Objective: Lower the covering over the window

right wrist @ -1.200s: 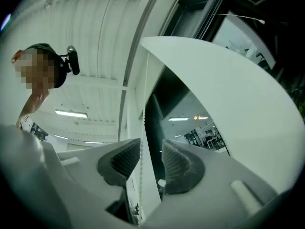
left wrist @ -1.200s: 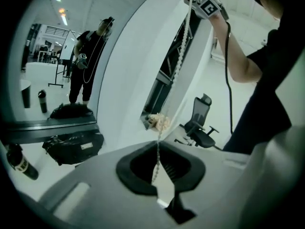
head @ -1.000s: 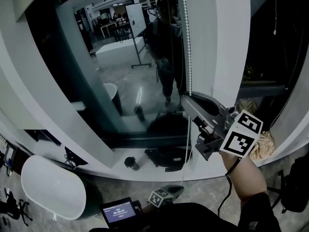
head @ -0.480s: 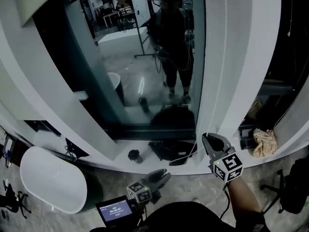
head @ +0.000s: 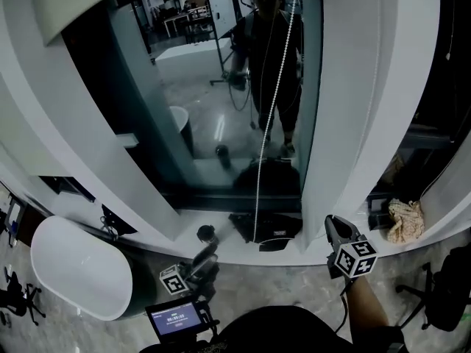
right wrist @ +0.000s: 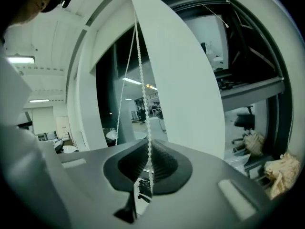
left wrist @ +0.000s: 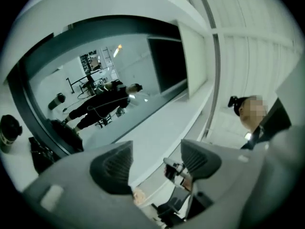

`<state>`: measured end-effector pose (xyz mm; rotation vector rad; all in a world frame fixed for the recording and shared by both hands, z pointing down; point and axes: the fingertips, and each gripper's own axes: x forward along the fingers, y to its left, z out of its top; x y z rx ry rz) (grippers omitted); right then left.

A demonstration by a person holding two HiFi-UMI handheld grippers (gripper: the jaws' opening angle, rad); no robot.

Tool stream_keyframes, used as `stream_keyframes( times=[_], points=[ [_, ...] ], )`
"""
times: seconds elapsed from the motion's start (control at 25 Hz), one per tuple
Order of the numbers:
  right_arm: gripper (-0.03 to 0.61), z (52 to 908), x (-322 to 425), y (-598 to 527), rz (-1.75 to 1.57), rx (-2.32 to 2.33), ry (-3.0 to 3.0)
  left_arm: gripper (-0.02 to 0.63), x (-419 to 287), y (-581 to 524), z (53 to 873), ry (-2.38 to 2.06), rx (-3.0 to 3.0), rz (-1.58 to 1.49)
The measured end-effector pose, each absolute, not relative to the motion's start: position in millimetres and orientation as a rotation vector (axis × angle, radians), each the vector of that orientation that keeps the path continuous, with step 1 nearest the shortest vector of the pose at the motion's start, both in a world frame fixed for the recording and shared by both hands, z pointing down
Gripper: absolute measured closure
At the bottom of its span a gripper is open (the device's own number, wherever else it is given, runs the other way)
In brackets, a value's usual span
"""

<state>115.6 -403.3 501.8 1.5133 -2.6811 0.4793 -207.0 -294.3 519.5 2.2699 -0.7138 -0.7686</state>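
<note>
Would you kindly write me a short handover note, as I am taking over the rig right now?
The right gripper has its jaws shut on the bead chain, low in the head view.
The left gripper has just been opening its jaws; nothing is between them, and it is low, clear of the chain.
The window glass shows uncovered in the head view; the covering is not yet down over it.
Done: chain gripped.
Left: probably pull the chain hand over hand until the covering is down.
</note>
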Motion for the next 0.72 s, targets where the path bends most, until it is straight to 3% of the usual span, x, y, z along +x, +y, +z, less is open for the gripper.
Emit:
stream_keyframes(
  times=[0.2,0.56,0.72],
  points=[
    [0.565,500.7,90.4,-397.4,0.45,1.422,-2.731,0.311,-181.0,-307.8,480.7,-0.815,2.467,-0.61],
    [0.565,499.1,23.5,-357.6,0.133,1.254,-2.701,0.334,-41.9,-328.2,309.6,-0.518,2.959,-0.572],
    [0.565,573.0,6.4,-327.4,0.241,1.12,-2.585,0.334,8.3,-332.9,276.1,-0.43,3.039,-0.567]
  ],
)
